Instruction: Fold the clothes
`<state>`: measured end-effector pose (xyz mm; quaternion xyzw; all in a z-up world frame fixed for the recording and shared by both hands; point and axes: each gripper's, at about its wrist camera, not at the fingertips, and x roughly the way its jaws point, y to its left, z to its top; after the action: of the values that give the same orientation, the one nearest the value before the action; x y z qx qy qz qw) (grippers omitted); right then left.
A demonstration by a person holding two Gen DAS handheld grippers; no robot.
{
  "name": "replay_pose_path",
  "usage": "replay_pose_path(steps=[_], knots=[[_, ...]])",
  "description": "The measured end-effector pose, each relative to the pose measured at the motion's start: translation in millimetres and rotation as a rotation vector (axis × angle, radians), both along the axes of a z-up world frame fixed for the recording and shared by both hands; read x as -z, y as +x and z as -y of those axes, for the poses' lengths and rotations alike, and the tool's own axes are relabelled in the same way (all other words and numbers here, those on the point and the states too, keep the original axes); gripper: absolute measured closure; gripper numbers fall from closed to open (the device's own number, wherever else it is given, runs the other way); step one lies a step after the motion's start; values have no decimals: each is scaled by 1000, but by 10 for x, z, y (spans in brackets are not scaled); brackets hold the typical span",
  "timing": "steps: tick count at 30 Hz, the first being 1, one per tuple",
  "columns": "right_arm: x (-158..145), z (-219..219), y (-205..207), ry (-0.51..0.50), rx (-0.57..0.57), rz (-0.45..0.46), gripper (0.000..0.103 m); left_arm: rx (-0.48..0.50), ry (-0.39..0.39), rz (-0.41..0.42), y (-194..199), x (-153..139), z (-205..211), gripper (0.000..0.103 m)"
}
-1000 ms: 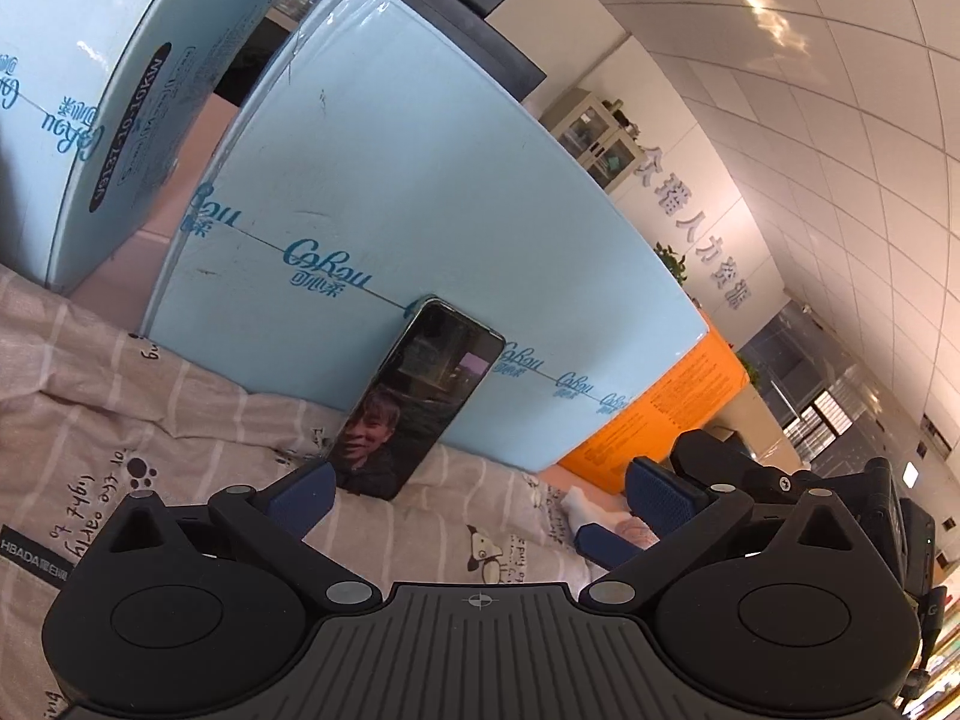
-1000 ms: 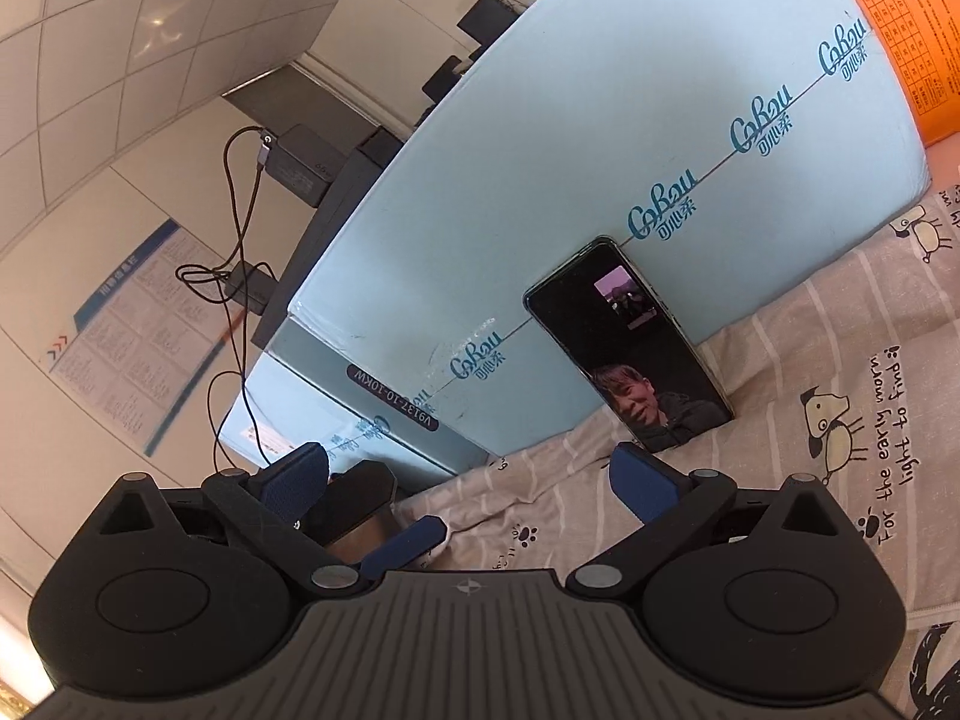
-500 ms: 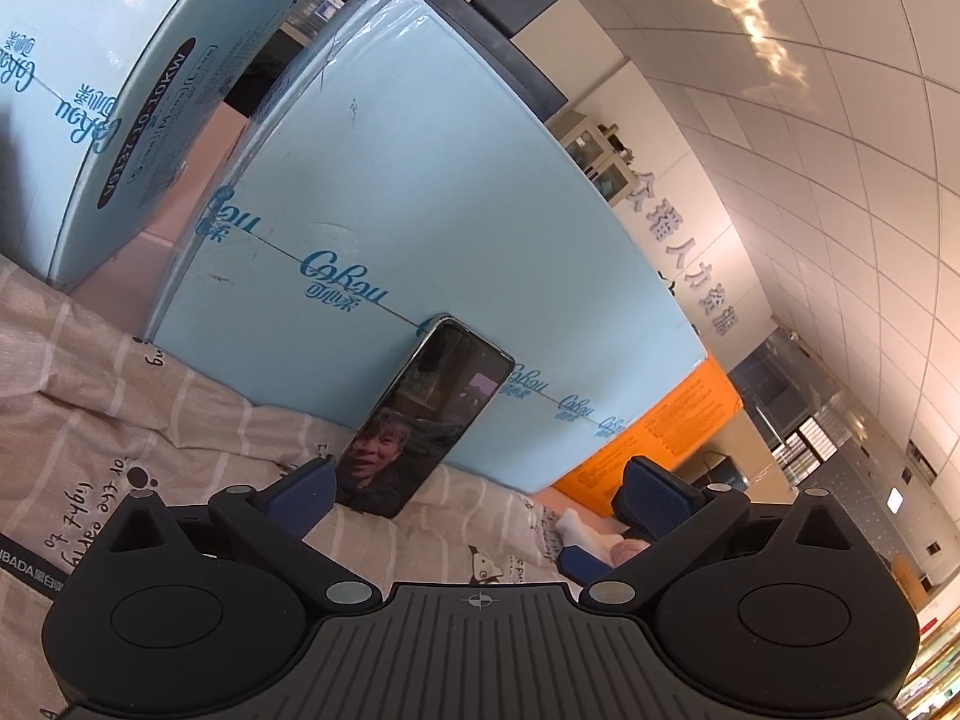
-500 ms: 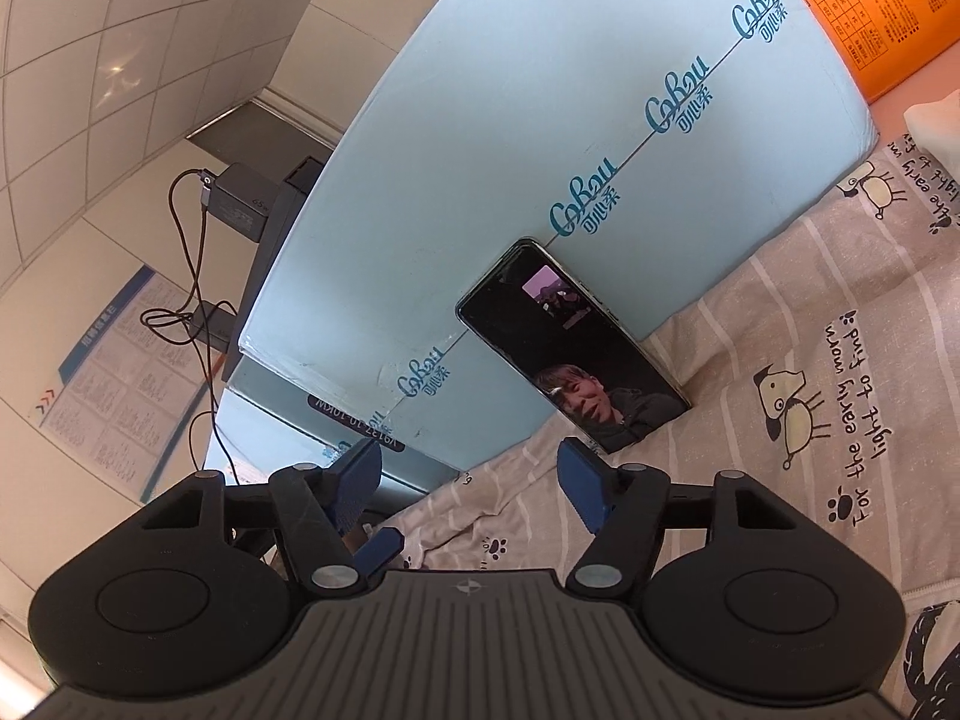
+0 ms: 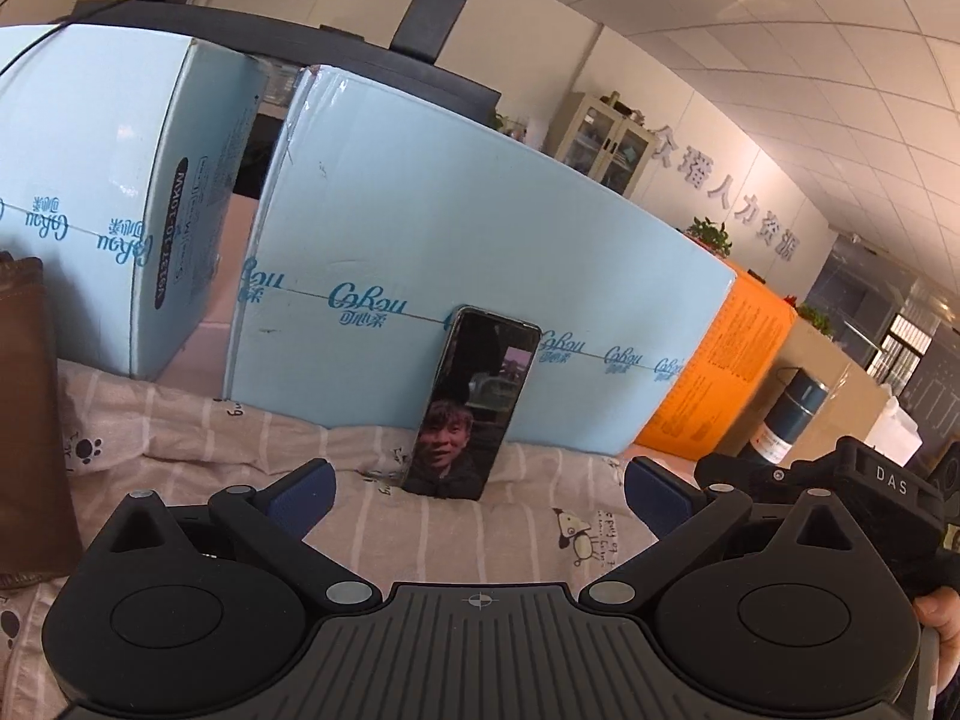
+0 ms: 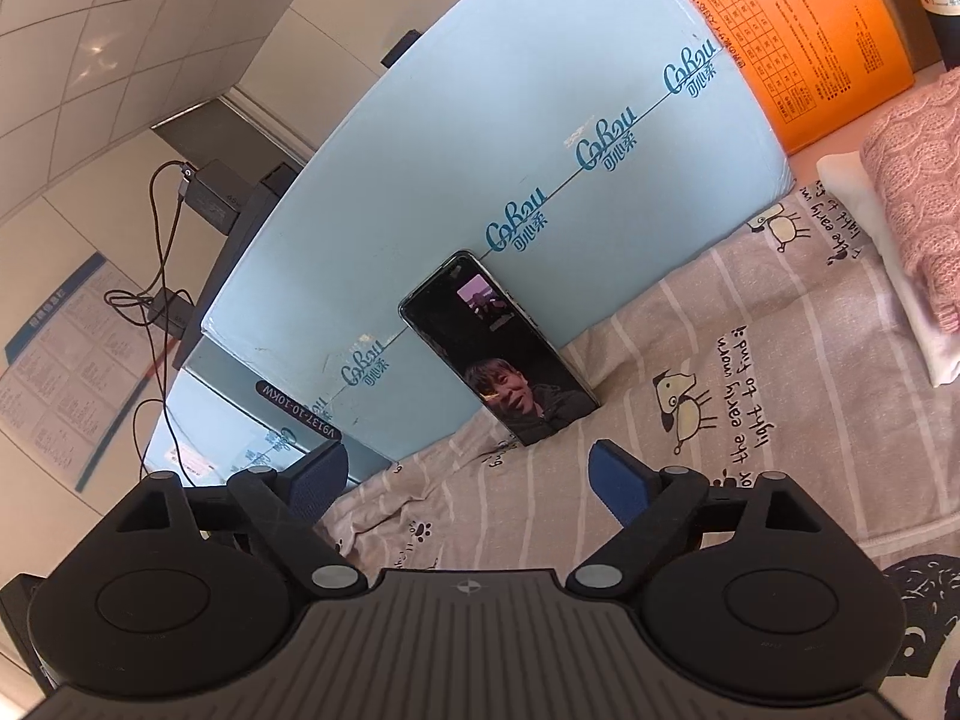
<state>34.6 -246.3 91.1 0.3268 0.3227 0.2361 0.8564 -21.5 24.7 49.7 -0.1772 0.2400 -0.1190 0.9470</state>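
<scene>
A folded pink knitted garment (image 6: 918, 180) lies on a white cloth (image 6: 882, 264) at the right end of the pale-blue printed carton (image 6: 510, 138), resting on a beige striped sheet with cartoon dogs (image 6: 720, 420) that covers the bench. Both tools, the left tool (image 5: 477, 489) and the right tool (image 6: 465, 471), hang released and empty above the sheet, facing the carton and not the knit. A black smartphone (image 6: 501, 354) leans upright against the carton's face, directly ahead of both tools; a careless sweep toward the garment could likely topple it. A brown cloth (image 5: 27, 420) lies left of the carton. An orange printed box (image 6: 798, 30) stands beyond the carton's right end, hemming the working space.
</scene>
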Motion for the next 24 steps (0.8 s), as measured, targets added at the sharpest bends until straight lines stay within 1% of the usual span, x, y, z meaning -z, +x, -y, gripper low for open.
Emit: replay_pose_path(steps=[3, 4, 6, 8, 11, 12, 14, 16, 20, 24], knots=[[-35, 19, -113, -39, 5, 49, 10, 27, -6, 12, -56, 37, 48, 0], [-50, 17, -160, -59, 11, 74, 6, 31, 3, 22, -84, 51, 76, 0], [-82, 3, -269, -113, 35, 138, 3, 37, 29, 63, -158, 85, 140, 0], [-100, -35, -388, -191, 69, 218, 0, 37, 64, 125, -247, 125, 211, 0], [-89, -117, -526, -295, 100, 317, 0, 7, 150, 209, -373, 184, 347, 0], [-73, -137, -554, -310, 102, 338, 0, -3, 189, 228, -401, 203, 389, 0], [-45, -174, -589, -337, 111, 362, 0, -39, 271, 249, -440, 236, 462, 0], [-18, -207, -606, -361, 123, 375, 0, -63, 306, 250, -448, 262, 478, 0], [48, -229, -607, -394, 154, 395, 0, -66, 279, 223, -431, 319, 409, 0], [108, -203, -595, -395, 172, 400, 0, -85, 270, 211, -424, 373, 384, 0]])
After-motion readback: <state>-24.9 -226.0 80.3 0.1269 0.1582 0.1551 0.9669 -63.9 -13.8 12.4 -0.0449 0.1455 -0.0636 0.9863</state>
